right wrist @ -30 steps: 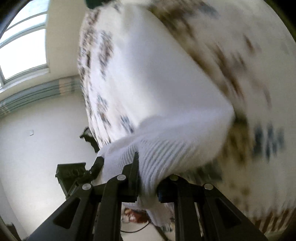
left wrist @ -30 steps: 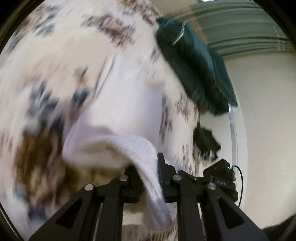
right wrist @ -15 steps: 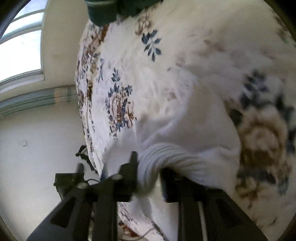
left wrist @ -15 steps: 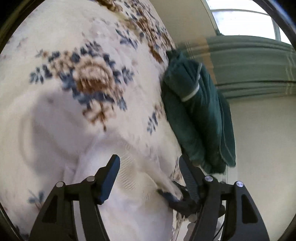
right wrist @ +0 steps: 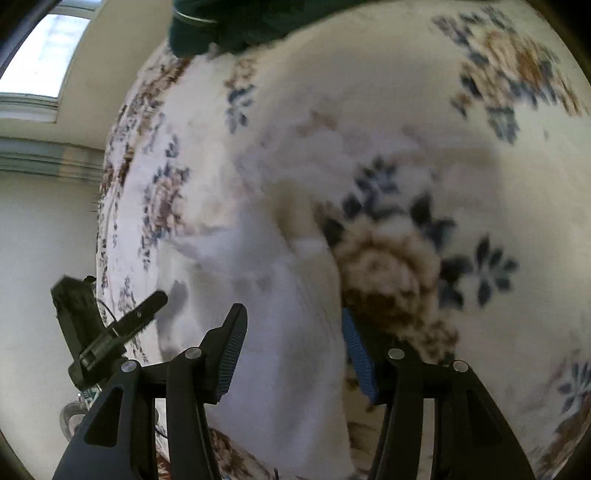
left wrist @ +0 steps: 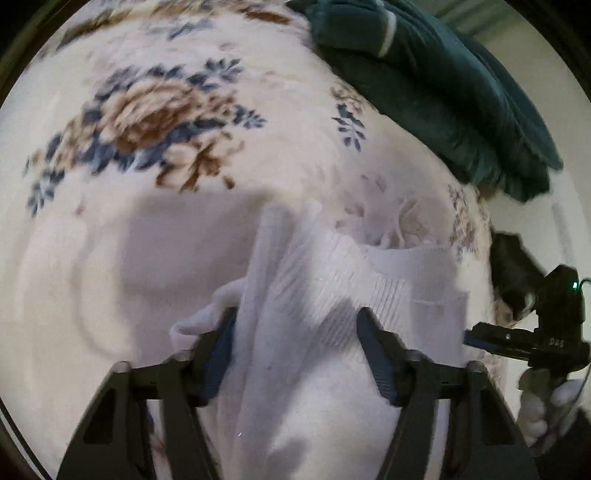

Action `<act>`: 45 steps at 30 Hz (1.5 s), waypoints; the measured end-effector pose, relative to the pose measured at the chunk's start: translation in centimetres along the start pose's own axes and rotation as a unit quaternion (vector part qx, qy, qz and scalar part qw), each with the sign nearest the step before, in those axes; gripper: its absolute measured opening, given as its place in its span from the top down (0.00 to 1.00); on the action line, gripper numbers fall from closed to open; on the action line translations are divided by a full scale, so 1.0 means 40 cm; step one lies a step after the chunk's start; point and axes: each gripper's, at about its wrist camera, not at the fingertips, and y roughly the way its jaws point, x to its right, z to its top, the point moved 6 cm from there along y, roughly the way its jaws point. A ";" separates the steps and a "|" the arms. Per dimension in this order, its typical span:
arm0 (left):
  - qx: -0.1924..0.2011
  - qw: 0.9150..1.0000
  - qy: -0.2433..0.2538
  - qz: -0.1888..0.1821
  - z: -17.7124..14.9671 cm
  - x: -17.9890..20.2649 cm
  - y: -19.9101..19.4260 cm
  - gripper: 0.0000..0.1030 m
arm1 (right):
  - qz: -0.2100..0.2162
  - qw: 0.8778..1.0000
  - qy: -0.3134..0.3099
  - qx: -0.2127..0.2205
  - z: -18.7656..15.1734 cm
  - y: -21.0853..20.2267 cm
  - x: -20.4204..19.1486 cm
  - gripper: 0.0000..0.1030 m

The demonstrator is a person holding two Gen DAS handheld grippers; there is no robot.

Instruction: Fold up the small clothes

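A small white ribbed garment (left wrist: 325,280) lies on a cream blanket with brown and blue flowers (left wrist: 147,122). My left gripper (left wrist: 295,343) is open, its jaws wide apart over the garment's bunched edge and holding nothing. In the right wrist view the same white garment (right wrist: 280,332) lies between the jaws of my right gripper (right wrist: 291,343), which is open too. The right gripper also shows at the far right of the left wrist view (left wrist: 532,339). The left gripper shows at the left of the right wrist view (right wrist: 110,332).
A folded dark green garment (left wrist: 443,85) lies at the far edge of the blanket, also visible at the top of the right wrist view (right wrist: 236,22). The blanket's edge (right wrist: 107,221) drops off to the left, with a pale wall and a window (right wrist: 48,62) beyond.
Both grippers have let go of the white garment: the left opened half a second ago, the right only now. The garment has come down onto the blanket.
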 end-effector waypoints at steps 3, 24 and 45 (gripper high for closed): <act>0.025 0.999 -0.020 -0.001 0.000 -0.014 -0.030 0.91 | 0.040 0.999 0.031 -0.013 -0.019 0.042 0.030 0.82; 0.029 0.981 -0.181 -0.062 -0.030 -0.186 -0.100 0.60 | 0.002 0.999 -0.031 -0.009 0.137 0.083 -0.077 0.92; 0.027 0.979 -0.189 -0.072 -0.353 -0.121 -0.143 0.90 | 0.064 0.995 0.078 0.023 -0.303 -0.050 0.132 0.92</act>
